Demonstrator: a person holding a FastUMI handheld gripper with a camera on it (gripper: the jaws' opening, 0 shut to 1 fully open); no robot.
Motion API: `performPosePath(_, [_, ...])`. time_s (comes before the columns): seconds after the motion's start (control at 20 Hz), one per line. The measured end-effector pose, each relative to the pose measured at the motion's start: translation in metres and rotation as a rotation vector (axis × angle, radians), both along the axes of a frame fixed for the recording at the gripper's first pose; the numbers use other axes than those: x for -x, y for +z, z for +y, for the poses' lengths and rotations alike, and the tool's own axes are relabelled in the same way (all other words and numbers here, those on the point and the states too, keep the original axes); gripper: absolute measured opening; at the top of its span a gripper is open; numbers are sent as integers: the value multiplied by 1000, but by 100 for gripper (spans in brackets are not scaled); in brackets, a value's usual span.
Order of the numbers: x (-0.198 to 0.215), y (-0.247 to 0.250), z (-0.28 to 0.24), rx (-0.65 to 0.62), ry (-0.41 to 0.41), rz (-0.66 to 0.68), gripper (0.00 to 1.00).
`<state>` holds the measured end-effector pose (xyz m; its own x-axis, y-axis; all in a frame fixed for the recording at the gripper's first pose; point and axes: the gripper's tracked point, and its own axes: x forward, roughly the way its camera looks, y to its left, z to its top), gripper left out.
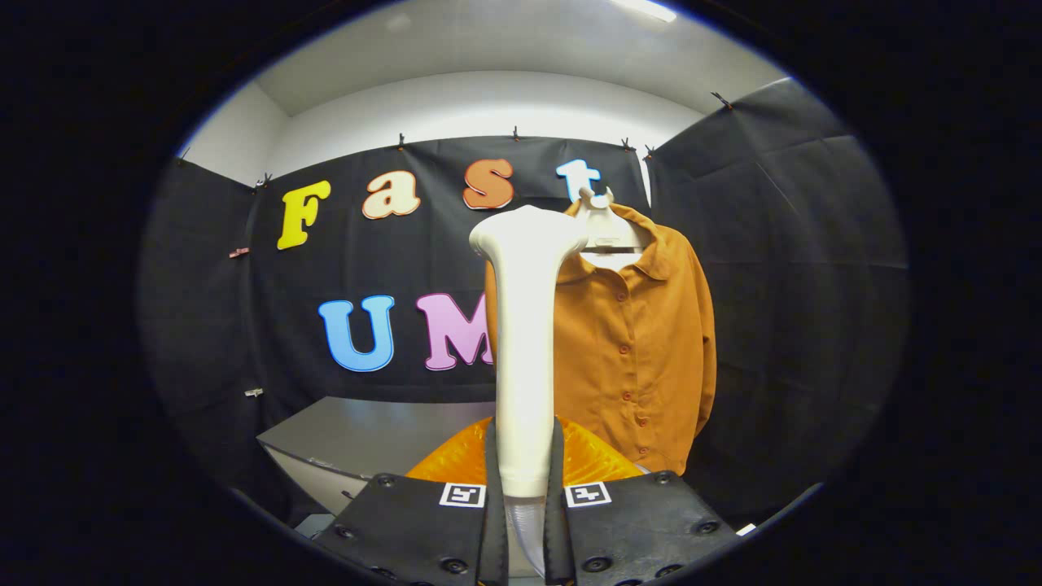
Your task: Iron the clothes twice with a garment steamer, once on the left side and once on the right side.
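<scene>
My gripper (525, 488) is shut on the handle of a white garment steamer (523, 342), which stands upright between the fingers with its head at the top, turned toward the shirt. An orange-brown button shirt (631, 350) hangs on a white hanger (606, 232) against the booth wall, beyond the steamer and slightly to its right. The steamer covers the shirt's left edge. The steamer head looks level with the shirt's collar; I cannot tell whether it touches the cloth.
A grey table (366, 431) stands below and left of the shirt. An orange object (586, 460) lies just behind the fingers, partly hidden by them. Black cloth walls close in the booth at the back and on the right.
</scene>
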<state>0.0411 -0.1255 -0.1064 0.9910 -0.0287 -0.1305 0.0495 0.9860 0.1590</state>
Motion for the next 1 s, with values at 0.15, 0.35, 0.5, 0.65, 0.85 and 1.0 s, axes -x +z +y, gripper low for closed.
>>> performPosePath(0.15, [3,18,24,30,-15,-38,21])
performPosePath(0.35, [13,43,53,30,-28,-117,21])
performPosePath(0.5, [19,54,68,23,-16,-138,21])
performPosePath(0.65, [24,57,73,23,-28,-137,20])
performPosePath(0.85, [24,58,86,13,-14,-132,21])
performPosePath(1.0, [23,58,94,21,1,-132,21])
